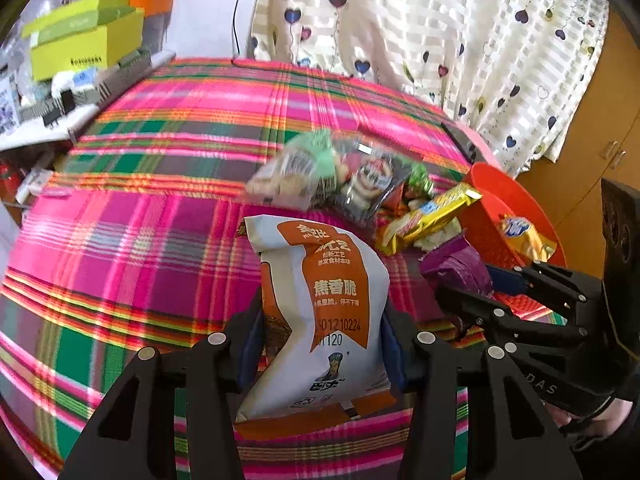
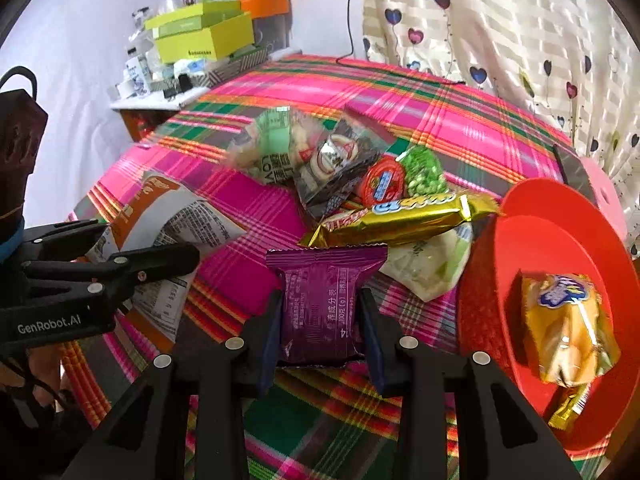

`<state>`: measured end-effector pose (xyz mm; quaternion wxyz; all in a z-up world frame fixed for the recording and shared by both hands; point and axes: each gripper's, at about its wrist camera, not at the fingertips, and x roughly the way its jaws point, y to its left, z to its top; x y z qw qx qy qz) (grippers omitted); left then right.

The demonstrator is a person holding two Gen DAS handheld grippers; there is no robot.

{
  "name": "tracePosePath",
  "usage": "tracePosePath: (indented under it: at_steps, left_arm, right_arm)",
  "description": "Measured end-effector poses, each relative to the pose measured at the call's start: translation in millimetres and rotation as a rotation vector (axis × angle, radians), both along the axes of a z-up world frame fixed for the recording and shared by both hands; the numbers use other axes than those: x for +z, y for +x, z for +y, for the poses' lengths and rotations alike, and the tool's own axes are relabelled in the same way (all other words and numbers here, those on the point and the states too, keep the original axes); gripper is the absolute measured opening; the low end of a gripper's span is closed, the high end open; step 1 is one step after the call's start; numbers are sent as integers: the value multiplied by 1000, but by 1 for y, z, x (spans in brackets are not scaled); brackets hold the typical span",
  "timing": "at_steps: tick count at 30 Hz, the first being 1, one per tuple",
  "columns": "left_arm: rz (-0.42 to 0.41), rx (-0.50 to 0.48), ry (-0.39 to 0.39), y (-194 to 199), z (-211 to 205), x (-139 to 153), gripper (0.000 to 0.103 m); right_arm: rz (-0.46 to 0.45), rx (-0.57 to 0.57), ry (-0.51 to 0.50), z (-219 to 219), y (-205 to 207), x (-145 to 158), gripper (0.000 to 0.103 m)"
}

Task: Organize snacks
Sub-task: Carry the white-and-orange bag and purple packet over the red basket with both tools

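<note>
My left gripper (image 1: 322, 344) pinches the puffy white bag (image 1: 320, 312) mid-body and my right gripper (image 2: 320, 320) clamps the light, crinkly purple packet (image 2: 324, 300), both left of the red bowl (image 2: 560, 216).

A pink, green and orange plaid cloth (image 2: 400, 100) fills mid-frame. At lower centre sits a purple packet (image 2: 324, 304); right, a red bowl (image 2: 520, 248) with a yellow-orange wrapper (image 2: 568, 328). A cream, heart-printed curtain (image 2: 500, 20) fills the upper right; a white-and-orange bag (image 1: 320, 312) is centred.
</note>
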<state>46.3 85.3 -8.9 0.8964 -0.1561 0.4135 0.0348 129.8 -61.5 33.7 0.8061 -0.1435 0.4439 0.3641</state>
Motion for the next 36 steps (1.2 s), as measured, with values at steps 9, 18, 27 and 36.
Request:
tracePosePath:
  at_steps: [9,18,27,36]
  left_arm:
    - [-93,13,74,-5,-16,41,50]
    - [-166,-30,122,0,-43,71,50]
    - [-210,-86,135,8,-69,88,50]
    - [-231,-154,134,17,-97,95,50]
  right_arm:
    - [-74,-50,81,-26,-8,40,34]
    - [-143,-109,138,-56,-10,73,34]
    - [-185,-165,152,-81,-9,91,34]
    - [-209,-220,144,-107,-10,99,34]
